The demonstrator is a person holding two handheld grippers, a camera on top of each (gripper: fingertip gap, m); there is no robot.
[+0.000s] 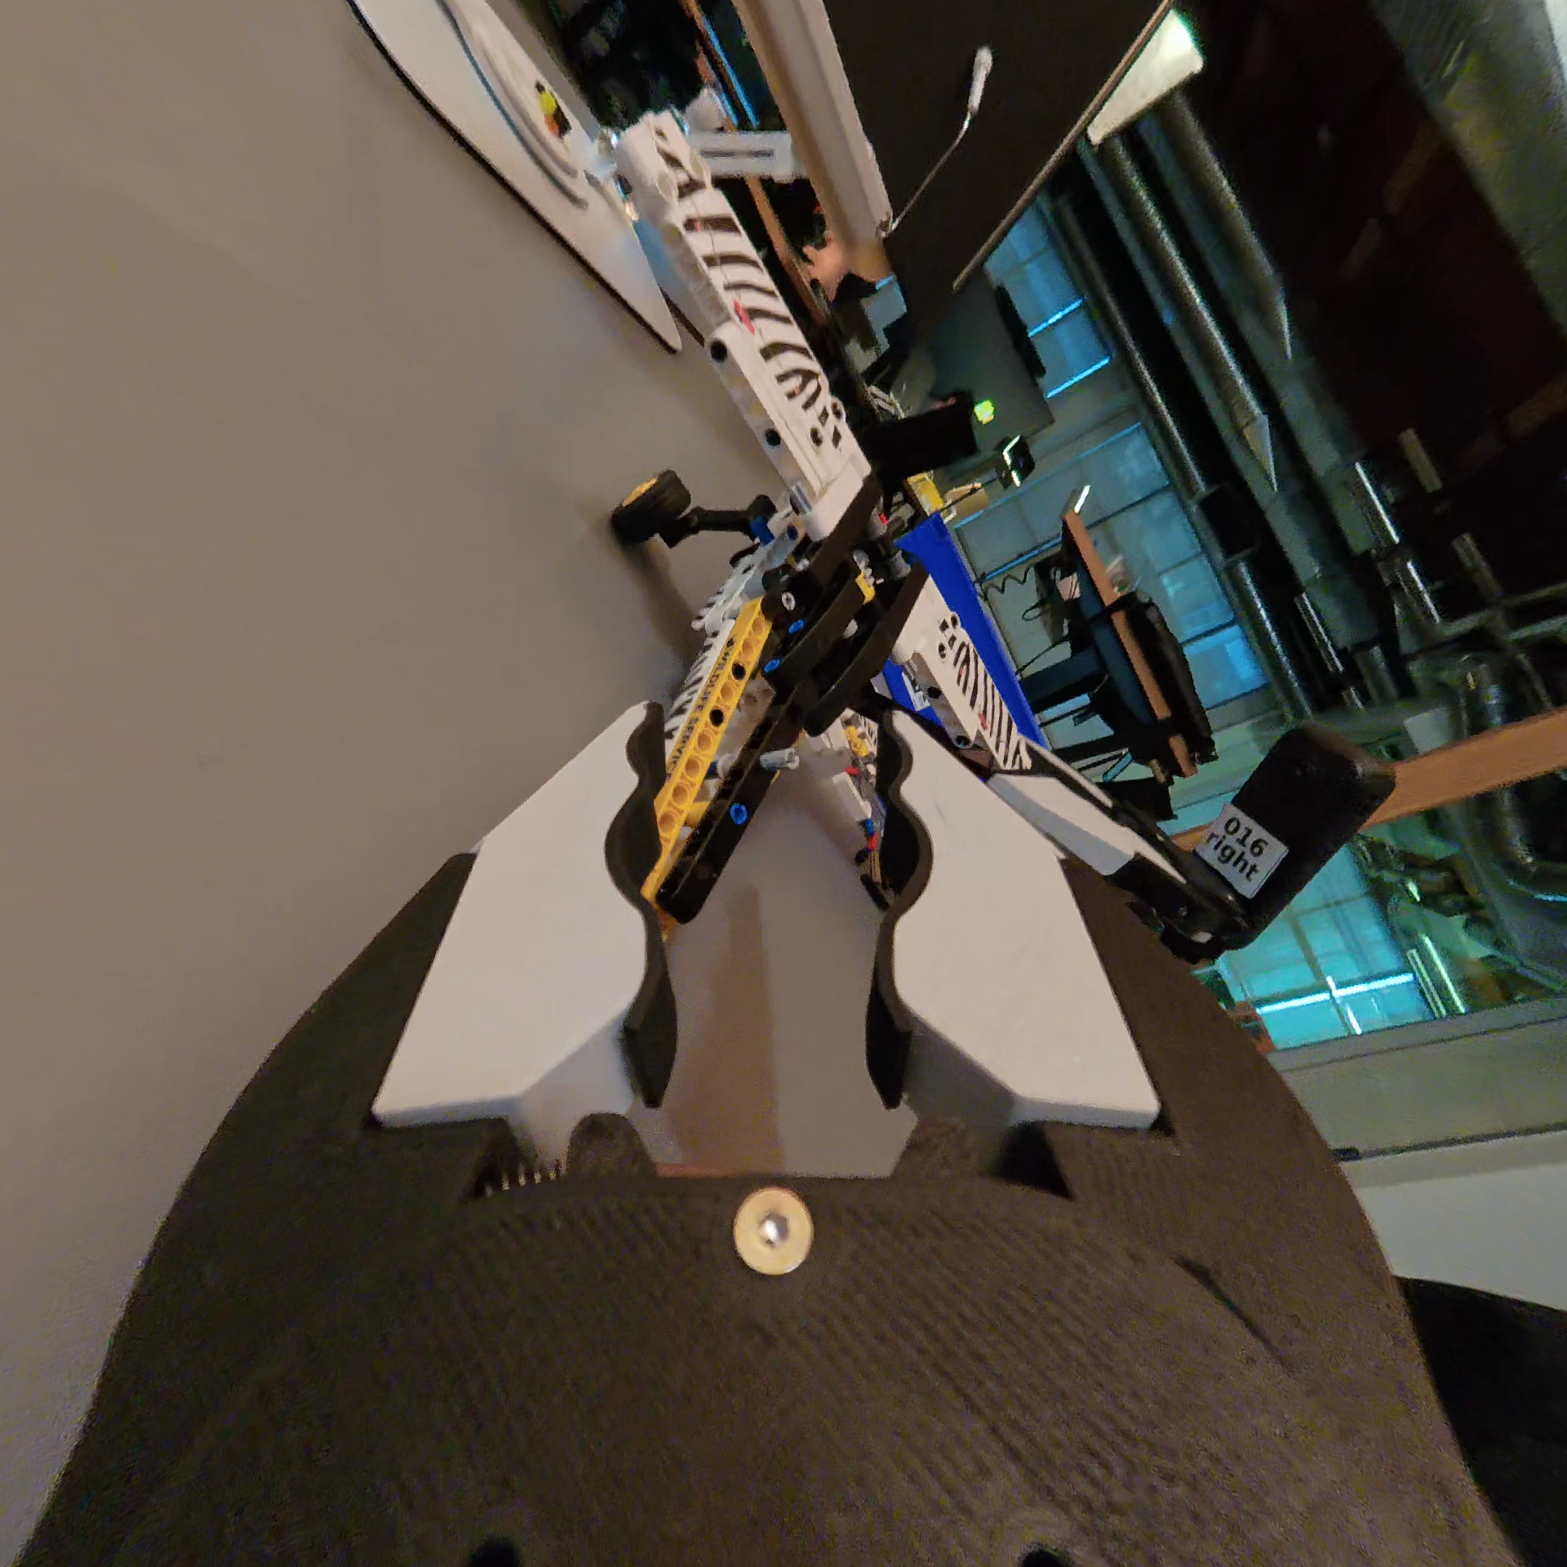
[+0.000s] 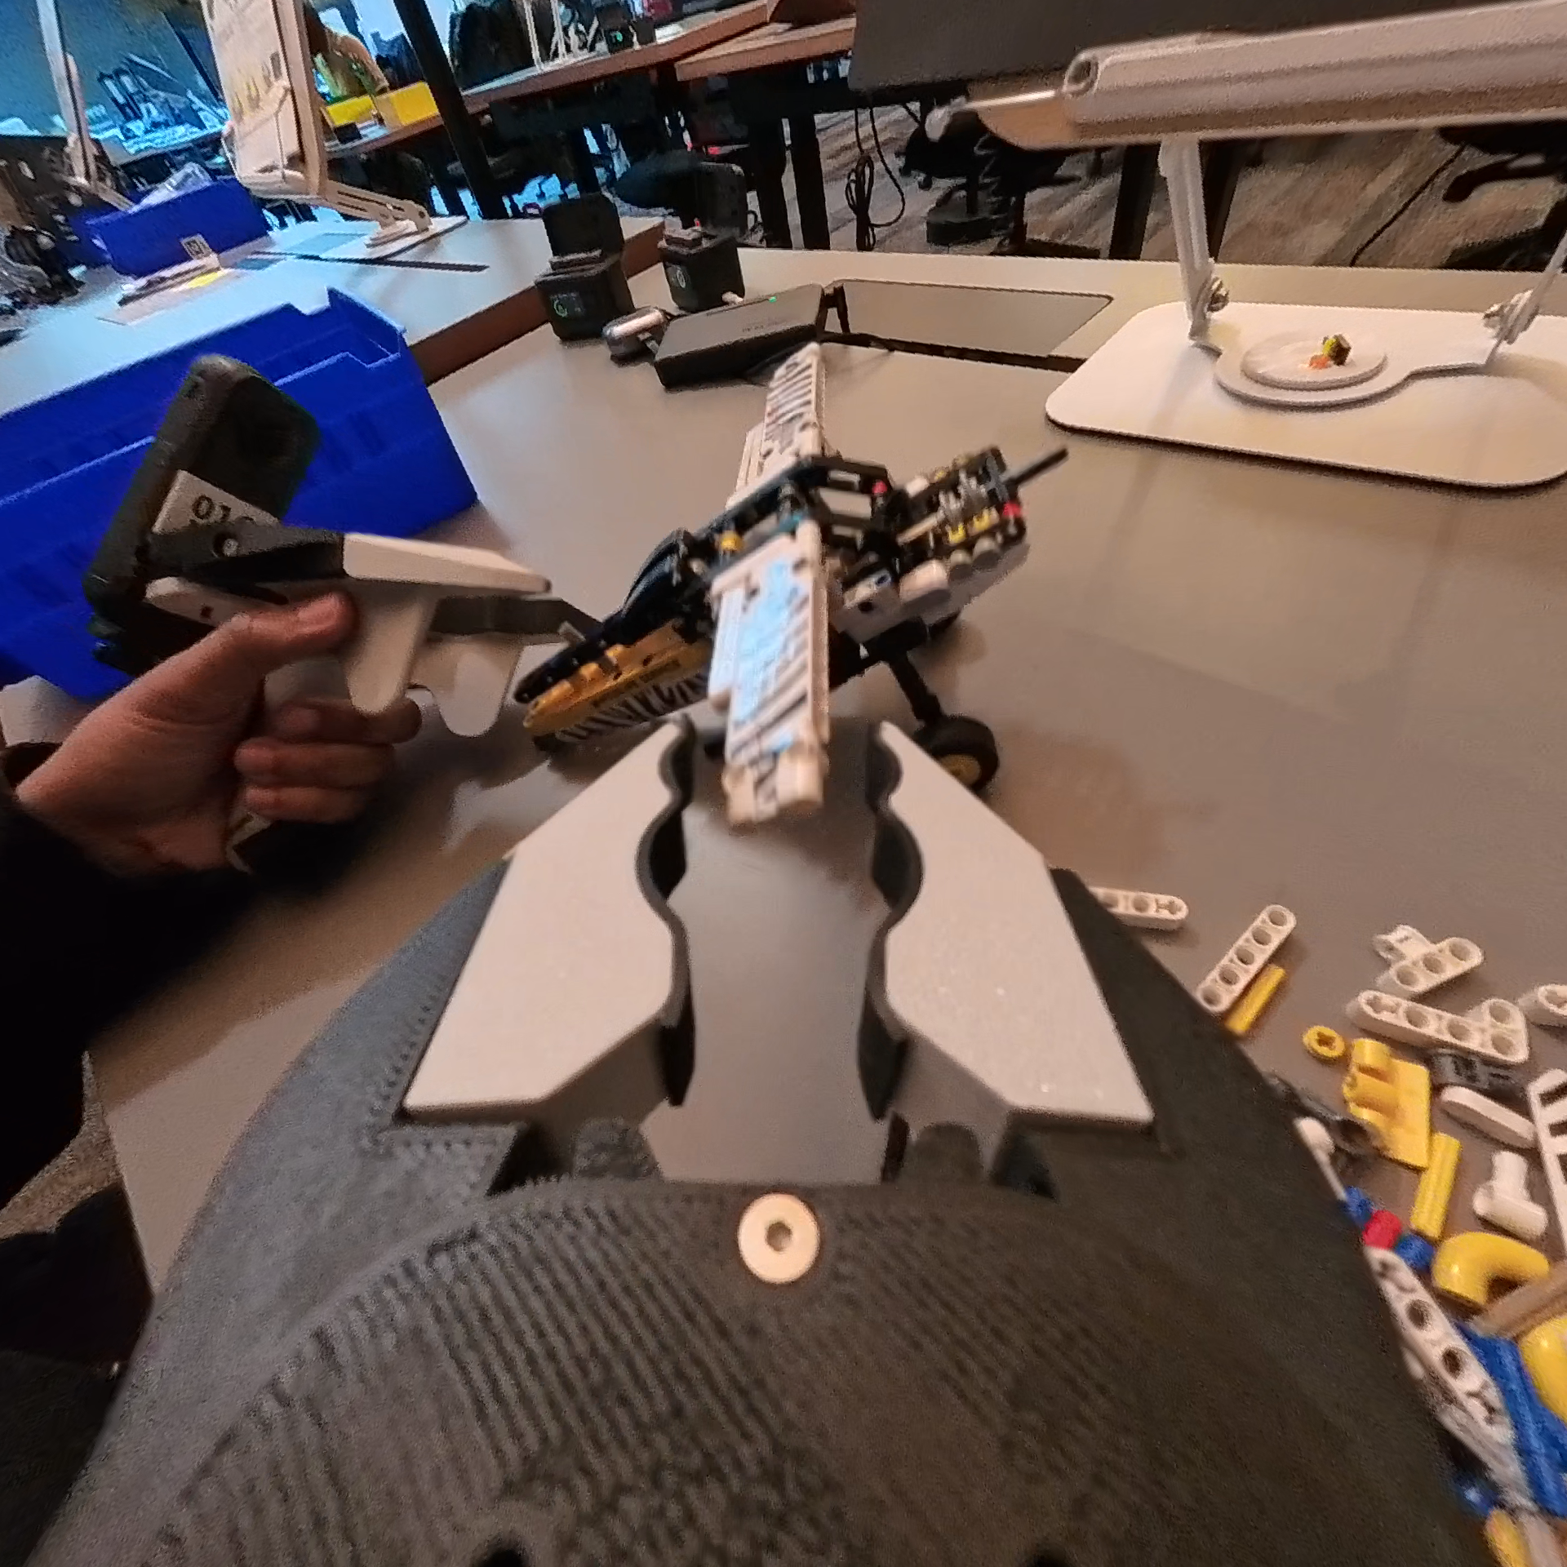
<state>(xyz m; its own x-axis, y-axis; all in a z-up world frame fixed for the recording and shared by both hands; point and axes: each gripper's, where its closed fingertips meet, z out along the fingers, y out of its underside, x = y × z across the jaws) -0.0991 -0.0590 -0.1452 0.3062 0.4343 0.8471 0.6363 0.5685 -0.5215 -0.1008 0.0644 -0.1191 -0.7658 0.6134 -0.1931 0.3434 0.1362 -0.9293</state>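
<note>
Plastic model: striped white, black and yellow brick-built plane [image 2: 763, 644] stands on grey bench [image 2: 1187, 678].
Left gripper [image 1: 767, 746]: spread, not pinching, around its yellow beam [image 1: 721, 678].
Right gripper [image 2: 780, 746]: spread, not pinching, around a wing tip.

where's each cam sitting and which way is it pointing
Left wrist view: sits on the left gripper, rolled sideways and low over the grey table, looking along the brick-built plane model; its open fingers flank the yellow-and-black tail beam.
Right wrist view: sits on the right gripper, looking across the table at the model's zebra-striped wing, whose tip lies between its open fingers; a hand holds the left gripper at left.
Shared: the model, the blue bin, the lamp base, and each other's gripper.
</note>
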